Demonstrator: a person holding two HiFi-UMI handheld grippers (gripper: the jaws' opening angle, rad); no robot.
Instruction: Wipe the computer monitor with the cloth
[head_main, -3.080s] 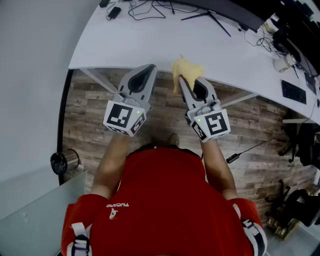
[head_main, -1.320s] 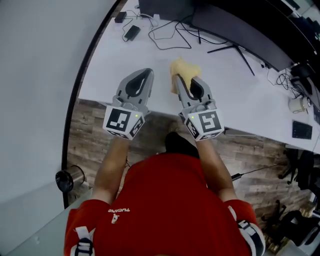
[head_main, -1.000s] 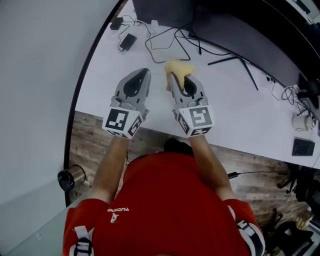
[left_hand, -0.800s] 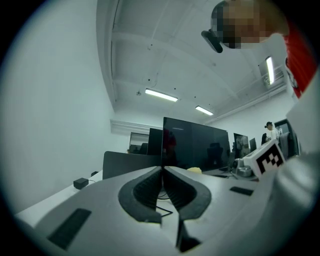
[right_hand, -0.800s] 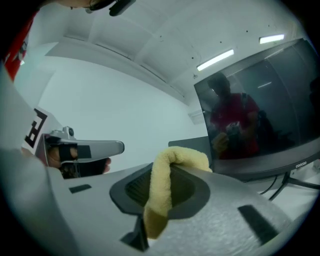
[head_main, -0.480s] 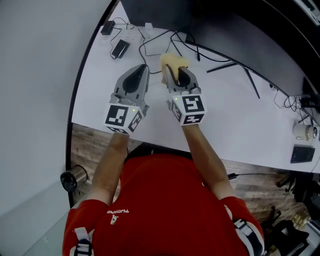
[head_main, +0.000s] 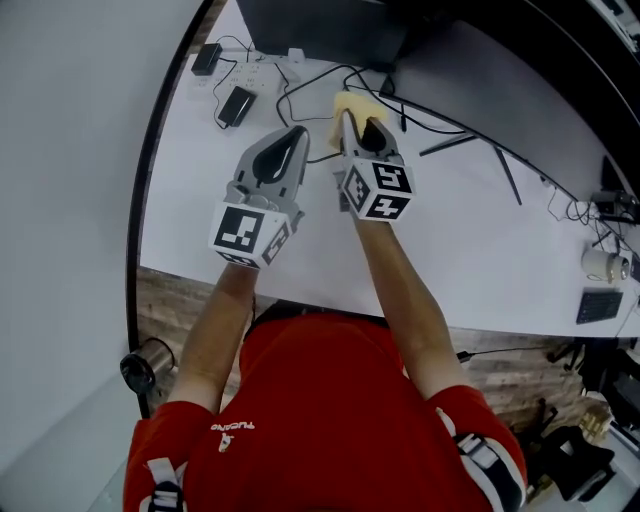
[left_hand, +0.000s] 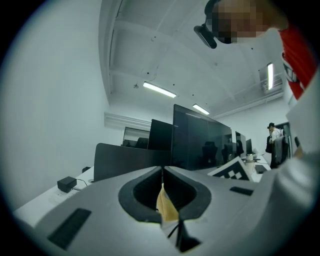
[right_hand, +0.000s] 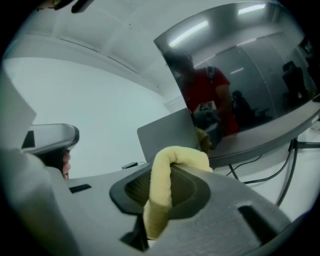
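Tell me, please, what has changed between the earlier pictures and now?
The right gripper and the left gripper moved forward over the desk toward the monitor, the right one further ahead. Nothing was taken or released: the right gripper stays shut on the yellow cloth, and the left stays shut.

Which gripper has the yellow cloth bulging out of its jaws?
The right gripper: the yellow cloth is pinched between its jaws and loops over the tips. The left gripper has its jaws together and shows no such bundle.
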